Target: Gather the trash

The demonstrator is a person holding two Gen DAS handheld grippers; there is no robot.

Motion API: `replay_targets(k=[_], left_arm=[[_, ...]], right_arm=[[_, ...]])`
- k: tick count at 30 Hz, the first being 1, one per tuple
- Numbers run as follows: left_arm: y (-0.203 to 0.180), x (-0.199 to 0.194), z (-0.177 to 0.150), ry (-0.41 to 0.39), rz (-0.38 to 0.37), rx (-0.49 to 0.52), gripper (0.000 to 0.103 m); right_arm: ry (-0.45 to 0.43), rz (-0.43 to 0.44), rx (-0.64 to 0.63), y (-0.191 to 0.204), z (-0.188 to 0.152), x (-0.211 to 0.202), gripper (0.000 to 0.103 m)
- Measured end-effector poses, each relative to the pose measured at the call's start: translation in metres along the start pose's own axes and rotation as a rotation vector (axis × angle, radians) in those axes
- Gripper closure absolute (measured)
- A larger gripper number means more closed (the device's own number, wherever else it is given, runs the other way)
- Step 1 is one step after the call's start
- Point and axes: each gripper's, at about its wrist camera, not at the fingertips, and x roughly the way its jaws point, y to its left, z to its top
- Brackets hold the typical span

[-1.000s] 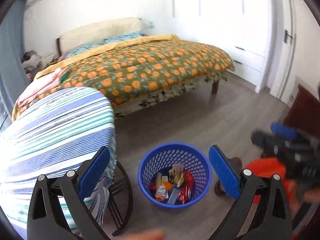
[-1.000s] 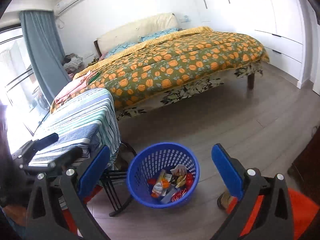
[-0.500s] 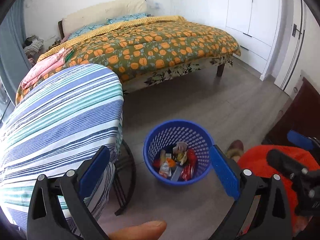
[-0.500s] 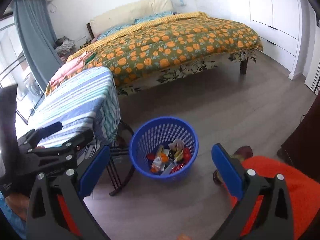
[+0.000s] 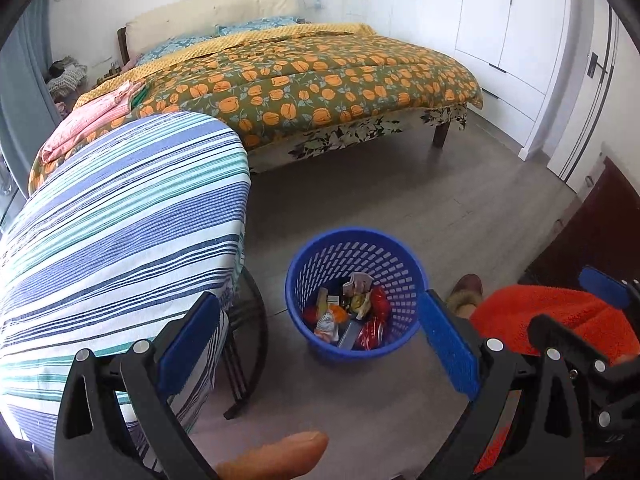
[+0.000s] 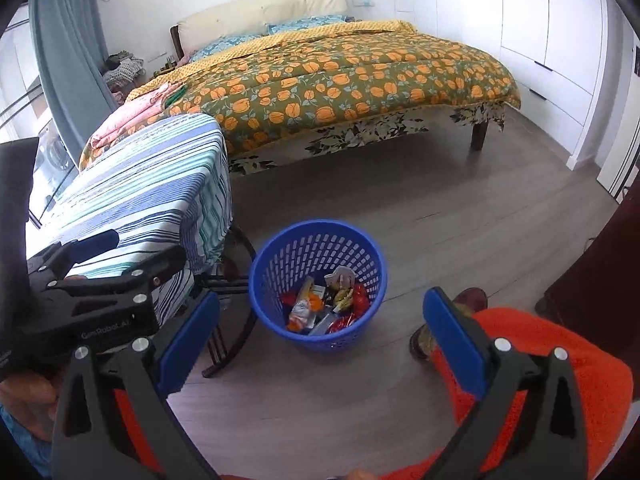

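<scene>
A blue mesh basket (image 5: 356, 292) (image 6: 318, 280) stands on the grey wood floor and holds several wrappers and bits of trash (image 5: 352, 316) (image 6: 328, 308). My left gripper (image 5: 320, 340) hovers above and in front of it, wide open, with nothing between its blue pads. My right gripper (image 6: 320, 340) is also open and empty, held over the same basket. The left gripper's black body (image 6: 92, 292) shows at the left of the right wrist view. Part of the right gripper (image 5: 580, 344) shows at the right of the left wrist view.
A table under a blue striped cloth (image 5: 120, 240) (image 6: 152, 192) stands left of the basket on dark metal legs (image 5: 244, 340). Behind is a bed with an orange-patterned quilt (image 5: 312, 84). White wardrobes (image 5: 512, 20) line the right wall. An orange sleeve (image 6: 540, 360) and a brown shoe (image 5: 466, 288) sit at the right.
Both grippers have risen and tipped back, so the basket sits farther below and more of the striped table shows. Both stay open and empty.
</scene>
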Motion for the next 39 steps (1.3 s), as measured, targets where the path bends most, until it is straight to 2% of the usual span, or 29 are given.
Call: replay_targets(k=[39], left_arm=[[0.012, -0.006, -0.006, 0.002, 0.026, -0.002, 0.005]], right_arm=[[0.01, -0.03, -0.038, 0.014, -0.004, -0.004, 0.005]])
